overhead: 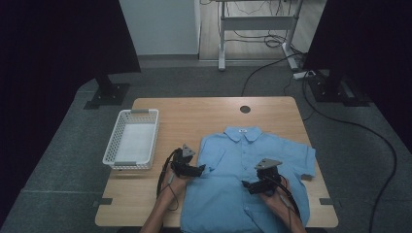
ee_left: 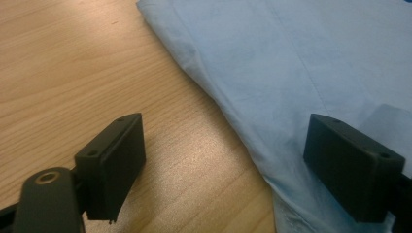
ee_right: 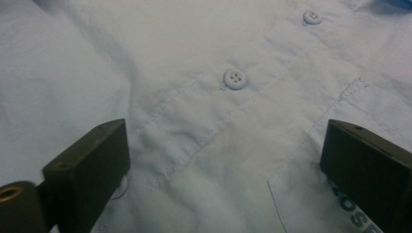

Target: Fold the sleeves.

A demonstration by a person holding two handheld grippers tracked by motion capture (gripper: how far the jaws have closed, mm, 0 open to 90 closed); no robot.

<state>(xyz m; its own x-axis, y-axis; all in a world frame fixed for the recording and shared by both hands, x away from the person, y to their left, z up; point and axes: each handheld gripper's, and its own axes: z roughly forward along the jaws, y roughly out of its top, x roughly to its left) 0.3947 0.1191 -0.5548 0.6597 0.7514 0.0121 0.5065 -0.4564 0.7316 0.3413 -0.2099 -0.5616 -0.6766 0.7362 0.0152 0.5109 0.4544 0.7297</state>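
Note:
A light blue short-sleeved shirt (overhead: pixel 243 150) lies flat and buttoned on the wooden table (overhead: pixel 194 116), collar toward the far side. My left gripper (overhead: pixel 201 170) is at the shirt's left edge, low over the table. In the left gripper view it (ee_left: pixel 228 165) is open, one jaw over bare wood (ee_left: pixel 73 73) and the other over the shirt's edge (ee_left: pixel 291 63), nothing pinched. My right gripper (overhead: pixel 248 186) hovers over the shirt's lower front. It (ee_right: pixel 223 170) is open above the button placket, with a white button (ee_right: pixel 235 78) just ahead and a pocket corner (ee_right: pixel 350 97) to the right.
A white slotted basket (overhead: pixel 112 141) stands on the table's left side, beside the left gripper. A round cable hole (overhead: pixel 245 109) sits near the far edge. Beyond the table are black stands, floor cables and a desk frame.

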